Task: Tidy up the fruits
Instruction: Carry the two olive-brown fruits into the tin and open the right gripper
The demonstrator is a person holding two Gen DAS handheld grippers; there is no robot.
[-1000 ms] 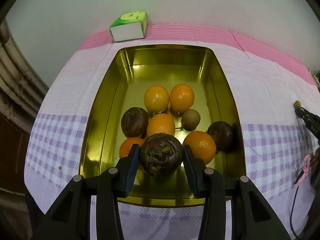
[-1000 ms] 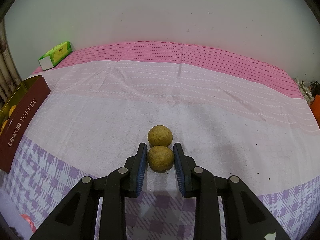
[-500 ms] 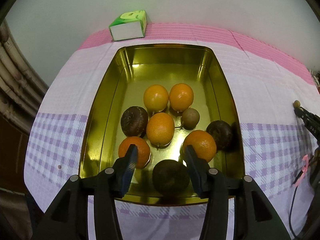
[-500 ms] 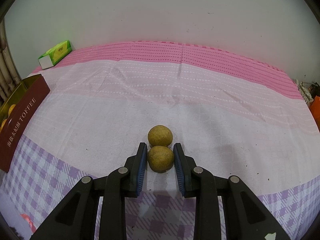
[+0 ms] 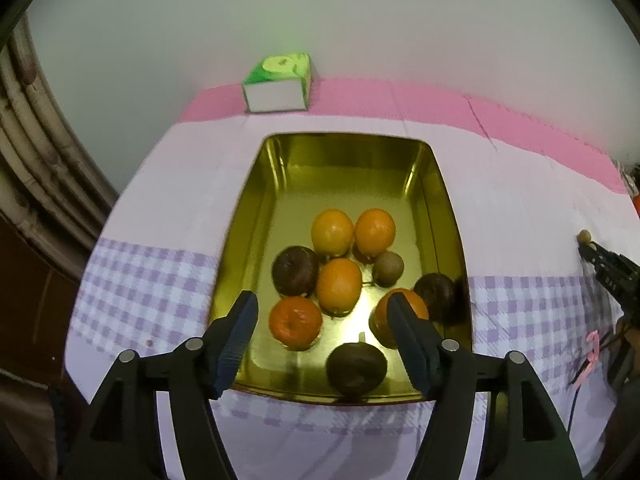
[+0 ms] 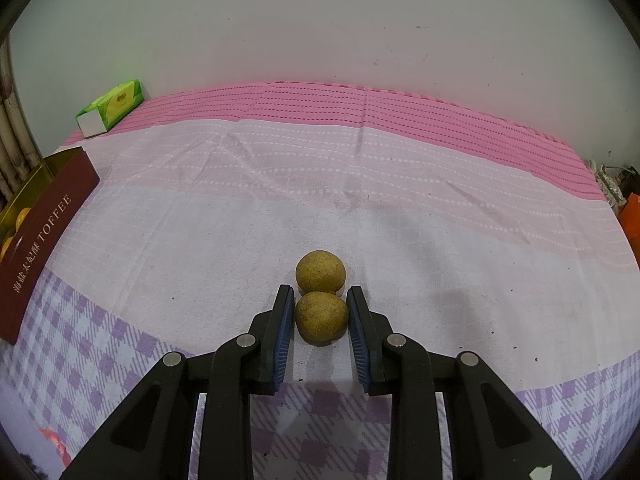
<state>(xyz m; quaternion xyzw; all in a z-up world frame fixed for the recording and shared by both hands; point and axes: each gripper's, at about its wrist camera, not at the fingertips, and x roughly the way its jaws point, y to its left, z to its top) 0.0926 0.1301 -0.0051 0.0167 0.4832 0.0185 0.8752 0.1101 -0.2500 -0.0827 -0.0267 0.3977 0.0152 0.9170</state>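
My left gripper (image 5: pixel 322 312) fingers have just spread, dark fruit (image 5: pixel 356 368) dropped in the tin (image 5: pixel 244 216); right gripper (image 6: pixel 320 312) pinching a brown fruit (image 6: pixel 321 317), next to go.

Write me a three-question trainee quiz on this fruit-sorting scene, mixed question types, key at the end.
1. True or false: the left gripper is clamped on the dark fruit at the near end of the gold tin.
2. Multiple choice: the right gripper is shut on (a) an orange, (b) a small brown fruit, (c) the green box.
3. Fill in: the tin holds ___ oranges.

Key
1. False. The fingers stand apart and have just been opening; the dark fruit lies on the tin floor below them, touching neither finger.
2. b. A second brown fruit sits on the cloth just beyond it.
3. Five.
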